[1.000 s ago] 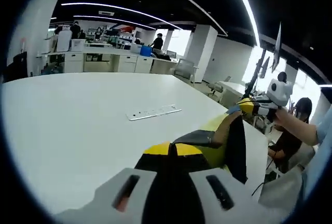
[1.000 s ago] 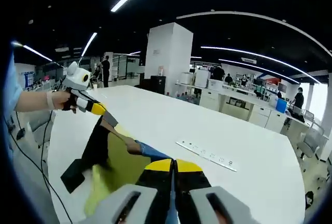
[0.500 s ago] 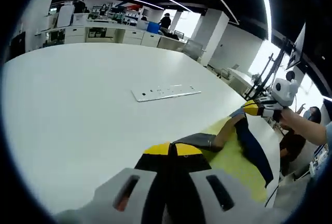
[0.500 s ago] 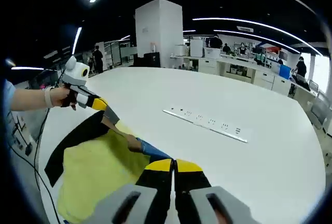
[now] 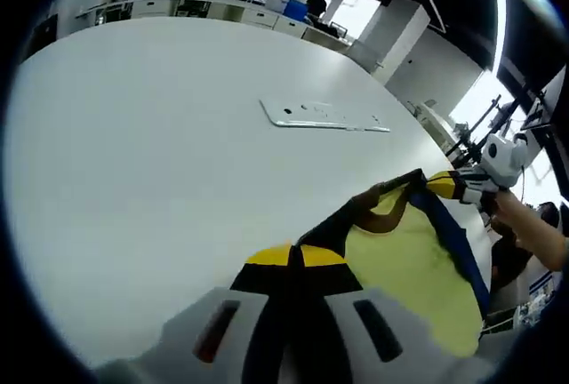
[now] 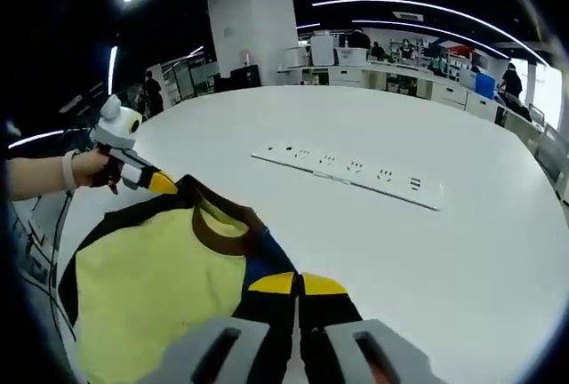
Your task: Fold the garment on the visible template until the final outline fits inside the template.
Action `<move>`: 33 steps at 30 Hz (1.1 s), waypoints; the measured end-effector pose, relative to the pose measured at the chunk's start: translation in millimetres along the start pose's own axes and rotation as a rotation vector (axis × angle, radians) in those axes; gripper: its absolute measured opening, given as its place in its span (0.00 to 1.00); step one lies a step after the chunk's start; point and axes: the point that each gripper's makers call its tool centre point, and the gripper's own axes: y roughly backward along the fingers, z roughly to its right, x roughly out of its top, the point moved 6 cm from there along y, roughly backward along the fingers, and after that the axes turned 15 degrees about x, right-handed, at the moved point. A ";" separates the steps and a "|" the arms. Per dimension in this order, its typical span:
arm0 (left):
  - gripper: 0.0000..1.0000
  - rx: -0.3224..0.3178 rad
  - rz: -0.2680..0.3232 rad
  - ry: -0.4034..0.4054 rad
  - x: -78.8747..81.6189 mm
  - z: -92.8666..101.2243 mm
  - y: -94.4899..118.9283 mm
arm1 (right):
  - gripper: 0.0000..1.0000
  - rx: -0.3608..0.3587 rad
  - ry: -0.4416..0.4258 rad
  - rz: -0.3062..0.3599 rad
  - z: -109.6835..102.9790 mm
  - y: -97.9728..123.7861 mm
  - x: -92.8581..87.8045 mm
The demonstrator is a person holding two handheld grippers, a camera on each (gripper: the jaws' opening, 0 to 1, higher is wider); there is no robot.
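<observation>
On the white table (image 5: pixel 133 153), left gripper view: the left tongs (image 5: pixel 296 258), yellow-tipped, pressed together on a dark edge of the garment (image 5: pixel 404 264). Garment: yellow body, brown collar, black and blue sleeves, spread flat near the table's edge. Beyond it, the right tongs (image 5: pixel 442 185), held by a hand (image 5: pixel 520 224), grip the far shoulder by the collar. White power strip (image 5: pixel 324 116) lies well apart, toward the table's middle; no writing on it can be read. Office desks and a person stand in the background.

Right gripper view: the right tongs (image 6: pixel 298 284), yellow-tipped, pressed together on the garment's (image 6: pixel 151 286) blue sleeve edge. Garment lies face up, collar toward the table's middle. Left tongs (image 6: pixel 163 184), held by a hand (image 6: pixel 89 169), pinch the opposite shoulder beside the collar. Power strip (image 6: pixel 351 173), with rows of sockets, lies apart from the garment on the table (image 6: pixel 462 251). No template outline, brand or label can be made out.
</observation>
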 end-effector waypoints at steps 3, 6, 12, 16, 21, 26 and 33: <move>0.00 -0.004 0.008 -0.002 1.7 0.8 -1.3 | 0.00 0.000 -0.014 -0.012 5.1 -4.1 -2.8; 0.00 0.010 0.046 -0.058 5.9 1.3 -3.3 | 0.00 -0.004 -0.018 -0.020 8.6 -7.5 -4.8; 0.00 0.000 0.064 -0.077 8.5 5.2 -2.4 | 0.00 0.007 -0.035 0.007 6.5 -10.4 0.8; 0.00 -0.006 0.070 -0.060 10.6 5.9 -1.6 | 0.00 0.008 -0.038 0.006 6.4 -12.4 2.4; 0.07 0.003 0.103 -0.147 12.7 7.3 0.2 | 0.00 0.017 -0.035 0.027 4.3 -9.7 5.6; 0.28 -0.022 0.124 -0.182 12.8 13.8 4.1 | 0.25 0.042 -0.035 0.024 -3.7 -7.5 5.1; 0.55 -0.067 0.157 -0.250 13.5 25.1 12.8 | 0.65 0.088 -0.008 0.002 -15.3 -2.7 4.2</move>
